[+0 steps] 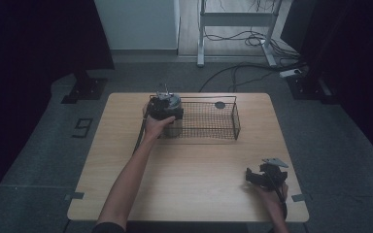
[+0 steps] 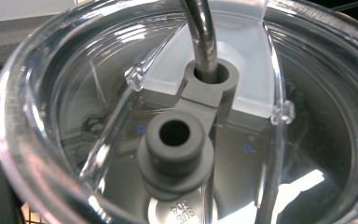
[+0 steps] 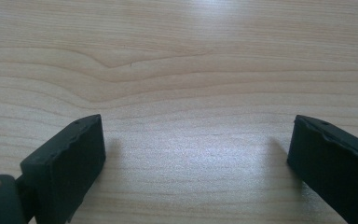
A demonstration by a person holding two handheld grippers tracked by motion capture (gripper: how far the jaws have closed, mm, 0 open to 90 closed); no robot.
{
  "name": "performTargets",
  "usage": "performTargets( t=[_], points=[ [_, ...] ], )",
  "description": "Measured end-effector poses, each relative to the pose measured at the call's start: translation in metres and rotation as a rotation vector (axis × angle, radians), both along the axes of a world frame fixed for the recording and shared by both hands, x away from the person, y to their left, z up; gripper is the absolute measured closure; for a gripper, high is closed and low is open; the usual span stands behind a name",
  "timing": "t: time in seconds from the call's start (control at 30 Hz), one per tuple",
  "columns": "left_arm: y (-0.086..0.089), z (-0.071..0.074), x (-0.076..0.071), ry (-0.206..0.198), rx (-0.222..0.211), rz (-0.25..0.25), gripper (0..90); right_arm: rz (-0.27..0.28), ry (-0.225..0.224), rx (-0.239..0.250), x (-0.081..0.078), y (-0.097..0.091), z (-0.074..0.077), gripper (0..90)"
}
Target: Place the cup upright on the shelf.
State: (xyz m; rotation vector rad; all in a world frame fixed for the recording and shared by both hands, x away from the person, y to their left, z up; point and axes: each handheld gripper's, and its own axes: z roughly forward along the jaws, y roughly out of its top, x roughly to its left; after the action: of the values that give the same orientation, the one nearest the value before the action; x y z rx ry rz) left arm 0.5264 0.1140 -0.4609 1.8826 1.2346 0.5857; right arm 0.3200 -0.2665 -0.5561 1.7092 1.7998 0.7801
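A lidded metal tumbler [image 1: 171, 112] with a clear plastic lid [image 2: 135, 84] and a bent metal straw [image 2: 204, 42] is seen at the left end of the black wire basket [image 1: 223, 127], which stands at the far middle of the wooden table [image 1: 189, 179]. The left gripper [image 1: 162, 109] is held over and against the tumbler's top, and its camera looks straight down onto the lid, the grey rubber plug [image 2: 175, 140] and the straw hole. Whether its jaws are pressed on the tumbler or merely stand beside it cannot be told, since they are hidden behind the cup. The step in hand is judged to be the setting of the tumbler into, or the lifting of it out of, the basket. It would be done best if the cup were kept upright, so that the straw is not knocked against the basket's top wire, and if the base were checked to sit flat on the mesh before any release. The basket may slide, as it is light. The right gripper [image 1: 264, 175] rests on the table near the front right corner, its jaws spread wide with nothing but bare wood between them; it could be brought over to steady the basket.
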Motion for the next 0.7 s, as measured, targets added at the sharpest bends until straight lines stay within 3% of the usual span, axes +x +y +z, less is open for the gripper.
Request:
performTargets(
  t=[0.23, 0.7],
  points=[
    [-0.0034, -0.0022, -0.006, -0.018, 0.02, -0.003, 3.6, 0.0, 0.0, -0.001, 0.0, 0.0, 0.0, 3.7],
    [-0.001, 0.0015, -0.0102, -0.014, 0.008, 0.009, 3.4, 0.0, 0.0, 0.0, 0.0, 0.0, 0.0, 3.7]
  ],
)
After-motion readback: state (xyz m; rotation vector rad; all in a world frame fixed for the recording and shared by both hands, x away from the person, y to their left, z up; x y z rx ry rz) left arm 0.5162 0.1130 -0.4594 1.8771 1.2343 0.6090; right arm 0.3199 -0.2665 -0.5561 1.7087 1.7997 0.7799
